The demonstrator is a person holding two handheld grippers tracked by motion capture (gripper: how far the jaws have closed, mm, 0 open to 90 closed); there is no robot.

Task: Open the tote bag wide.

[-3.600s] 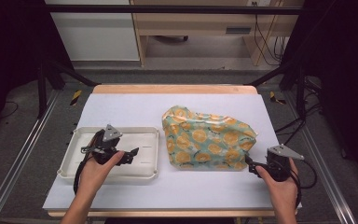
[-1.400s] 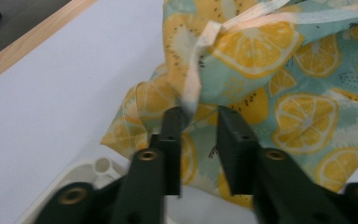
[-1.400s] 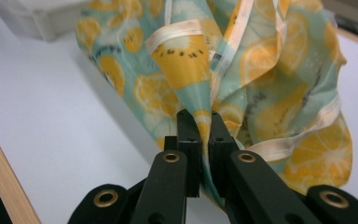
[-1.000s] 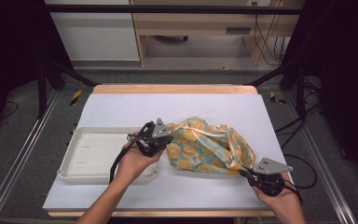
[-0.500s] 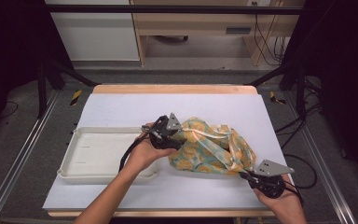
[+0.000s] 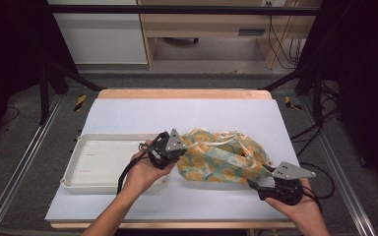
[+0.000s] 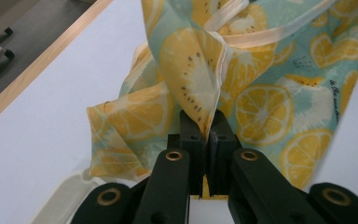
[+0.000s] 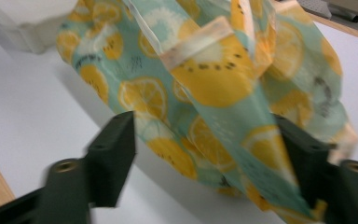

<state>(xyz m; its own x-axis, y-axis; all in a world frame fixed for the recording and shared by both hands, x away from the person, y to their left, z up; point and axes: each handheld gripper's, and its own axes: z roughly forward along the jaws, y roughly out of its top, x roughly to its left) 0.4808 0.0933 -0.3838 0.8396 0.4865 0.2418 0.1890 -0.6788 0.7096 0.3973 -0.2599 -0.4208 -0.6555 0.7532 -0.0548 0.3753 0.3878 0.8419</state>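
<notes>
Thin lemon-print cloth (image 6: 224, 158) lies bunched on the white table (image 6: 128, 118), right of centre, its left edge just beside the cream tray (image 6: 93, 162). Left gripper (image 6: 170, 147) sits at that edge; the left gripper view shows its jaws having just closed, clamped on a raised fold of the cloth (image 7: 200, 93). Right gripper (image 6: 256, 184) rests at the cloth's near right corner, jaws just opened and standing wide apart; cloth (image 8: 214, 121) hangs between them, pads not pressing.

Lab recording bay: white-topped desk (image 6: 128, 118) inside metal frame rails (image 6: 19, 167), black curtains (image 6: 10, 59), loose cables (image 6: 280, 44).
</notes>
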